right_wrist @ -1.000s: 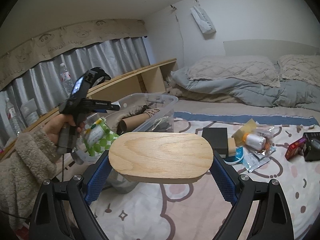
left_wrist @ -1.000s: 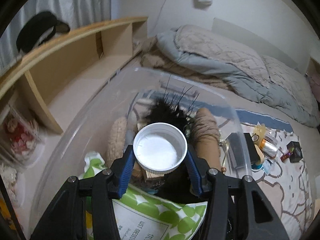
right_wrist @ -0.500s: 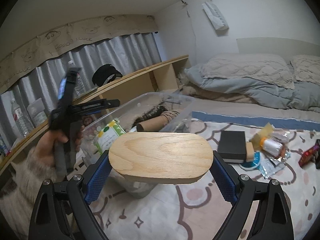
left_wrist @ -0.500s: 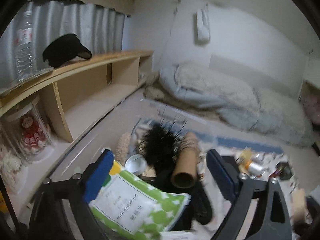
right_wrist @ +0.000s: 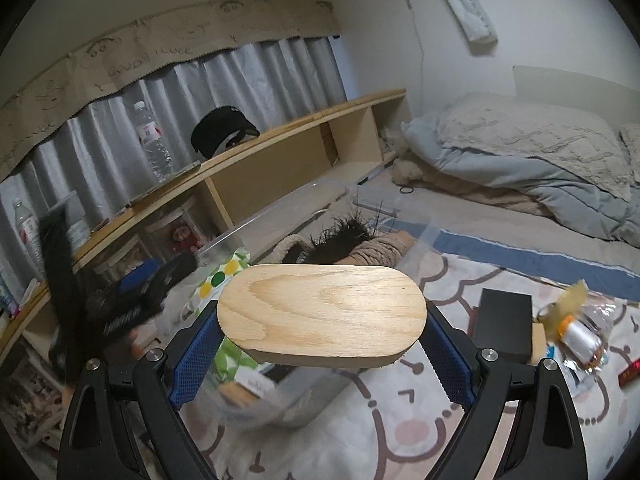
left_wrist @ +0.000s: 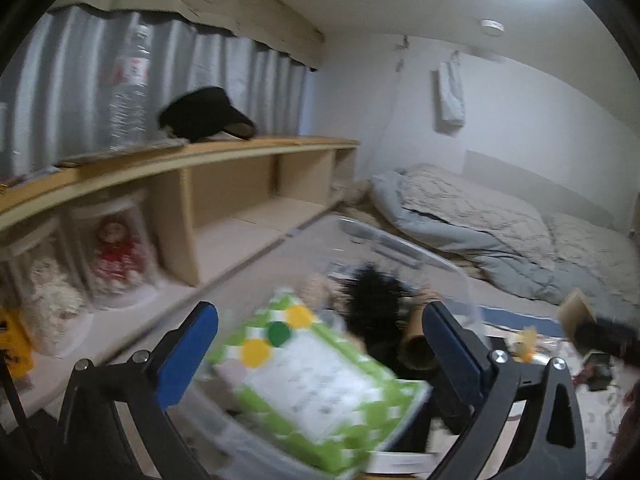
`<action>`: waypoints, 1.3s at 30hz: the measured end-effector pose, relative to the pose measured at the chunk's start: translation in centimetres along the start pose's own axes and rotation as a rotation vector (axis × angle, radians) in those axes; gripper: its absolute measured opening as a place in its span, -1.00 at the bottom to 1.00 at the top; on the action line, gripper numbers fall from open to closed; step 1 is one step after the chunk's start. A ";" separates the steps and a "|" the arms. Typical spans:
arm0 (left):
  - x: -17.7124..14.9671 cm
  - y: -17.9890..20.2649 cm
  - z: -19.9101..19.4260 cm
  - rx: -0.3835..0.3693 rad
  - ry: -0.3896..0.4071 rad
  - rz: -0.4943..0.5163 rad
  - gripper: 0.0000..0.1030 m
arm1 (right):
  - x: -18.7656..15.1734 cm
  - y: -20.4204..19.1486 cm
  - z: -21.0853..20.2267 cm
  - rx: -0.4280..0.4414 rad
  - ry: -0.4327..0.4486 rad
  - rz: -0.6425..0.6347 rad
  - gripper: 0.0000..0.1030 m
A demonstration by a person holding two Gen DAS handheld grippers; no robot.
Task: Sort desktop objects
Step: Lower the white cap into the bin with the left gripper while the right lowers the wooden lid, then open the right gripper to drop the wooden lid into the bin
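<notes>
Sorting stands mid-delivery: right gripper (right_wrist: 322, 344) clamps the oval wooden board (right_wrist: 322, 314) just near of the clear bin (right_wrist: 256, 236), needing a forward carry, while left gripper (left_wrist: 320, 352), just opened wide, holds nothing.

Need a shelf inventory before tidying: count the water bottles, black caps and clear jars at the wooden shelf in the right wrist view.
Water bottles: 2
Black cap: 1
Clear jars: 2
Total: 5
</notes>
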State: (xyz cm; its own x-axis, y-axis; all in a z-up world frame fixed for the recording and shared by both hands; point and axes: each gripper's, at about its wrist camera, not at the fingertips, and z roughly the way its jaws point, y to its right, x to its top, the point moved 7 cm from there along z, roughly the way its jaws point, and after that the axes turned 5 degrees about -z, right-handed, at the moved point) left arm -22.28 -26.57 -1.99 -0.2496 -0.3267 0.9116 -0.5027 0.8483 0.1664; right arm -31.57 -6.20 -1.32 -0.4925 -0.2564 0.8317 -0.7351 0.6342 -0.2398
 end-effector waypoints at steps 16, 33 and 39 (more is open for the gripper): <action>-1.6 -9.9 0.4 0.116 -0.006 -0.115 0.99 | 4.8 -4.5 14.3 0.085 -0.164 0.226 0.83; -1.7 -12.3 0.5 0.040 -0.004 -0.217 0.99 | 2.1 -3.2 20.9 -0.190 -0.274 0.419 0.83; -1.8 -12.4 0.5 0.042 -0.007 -0.218 0.99 | 1.2 -3.7 20.2 -0.196 -0.330 0.491 0.97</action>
State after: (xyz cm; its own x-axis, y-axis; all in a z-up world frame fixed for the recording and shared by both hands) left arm -15.98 -36.73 -5.91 -0.1370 -0.5040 0.8528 -0.5796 0.7390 0.3436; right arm -38.84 -23.64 -9.53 -0.8926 -0.0928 0.4413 -0.3022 0.8494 -0.4327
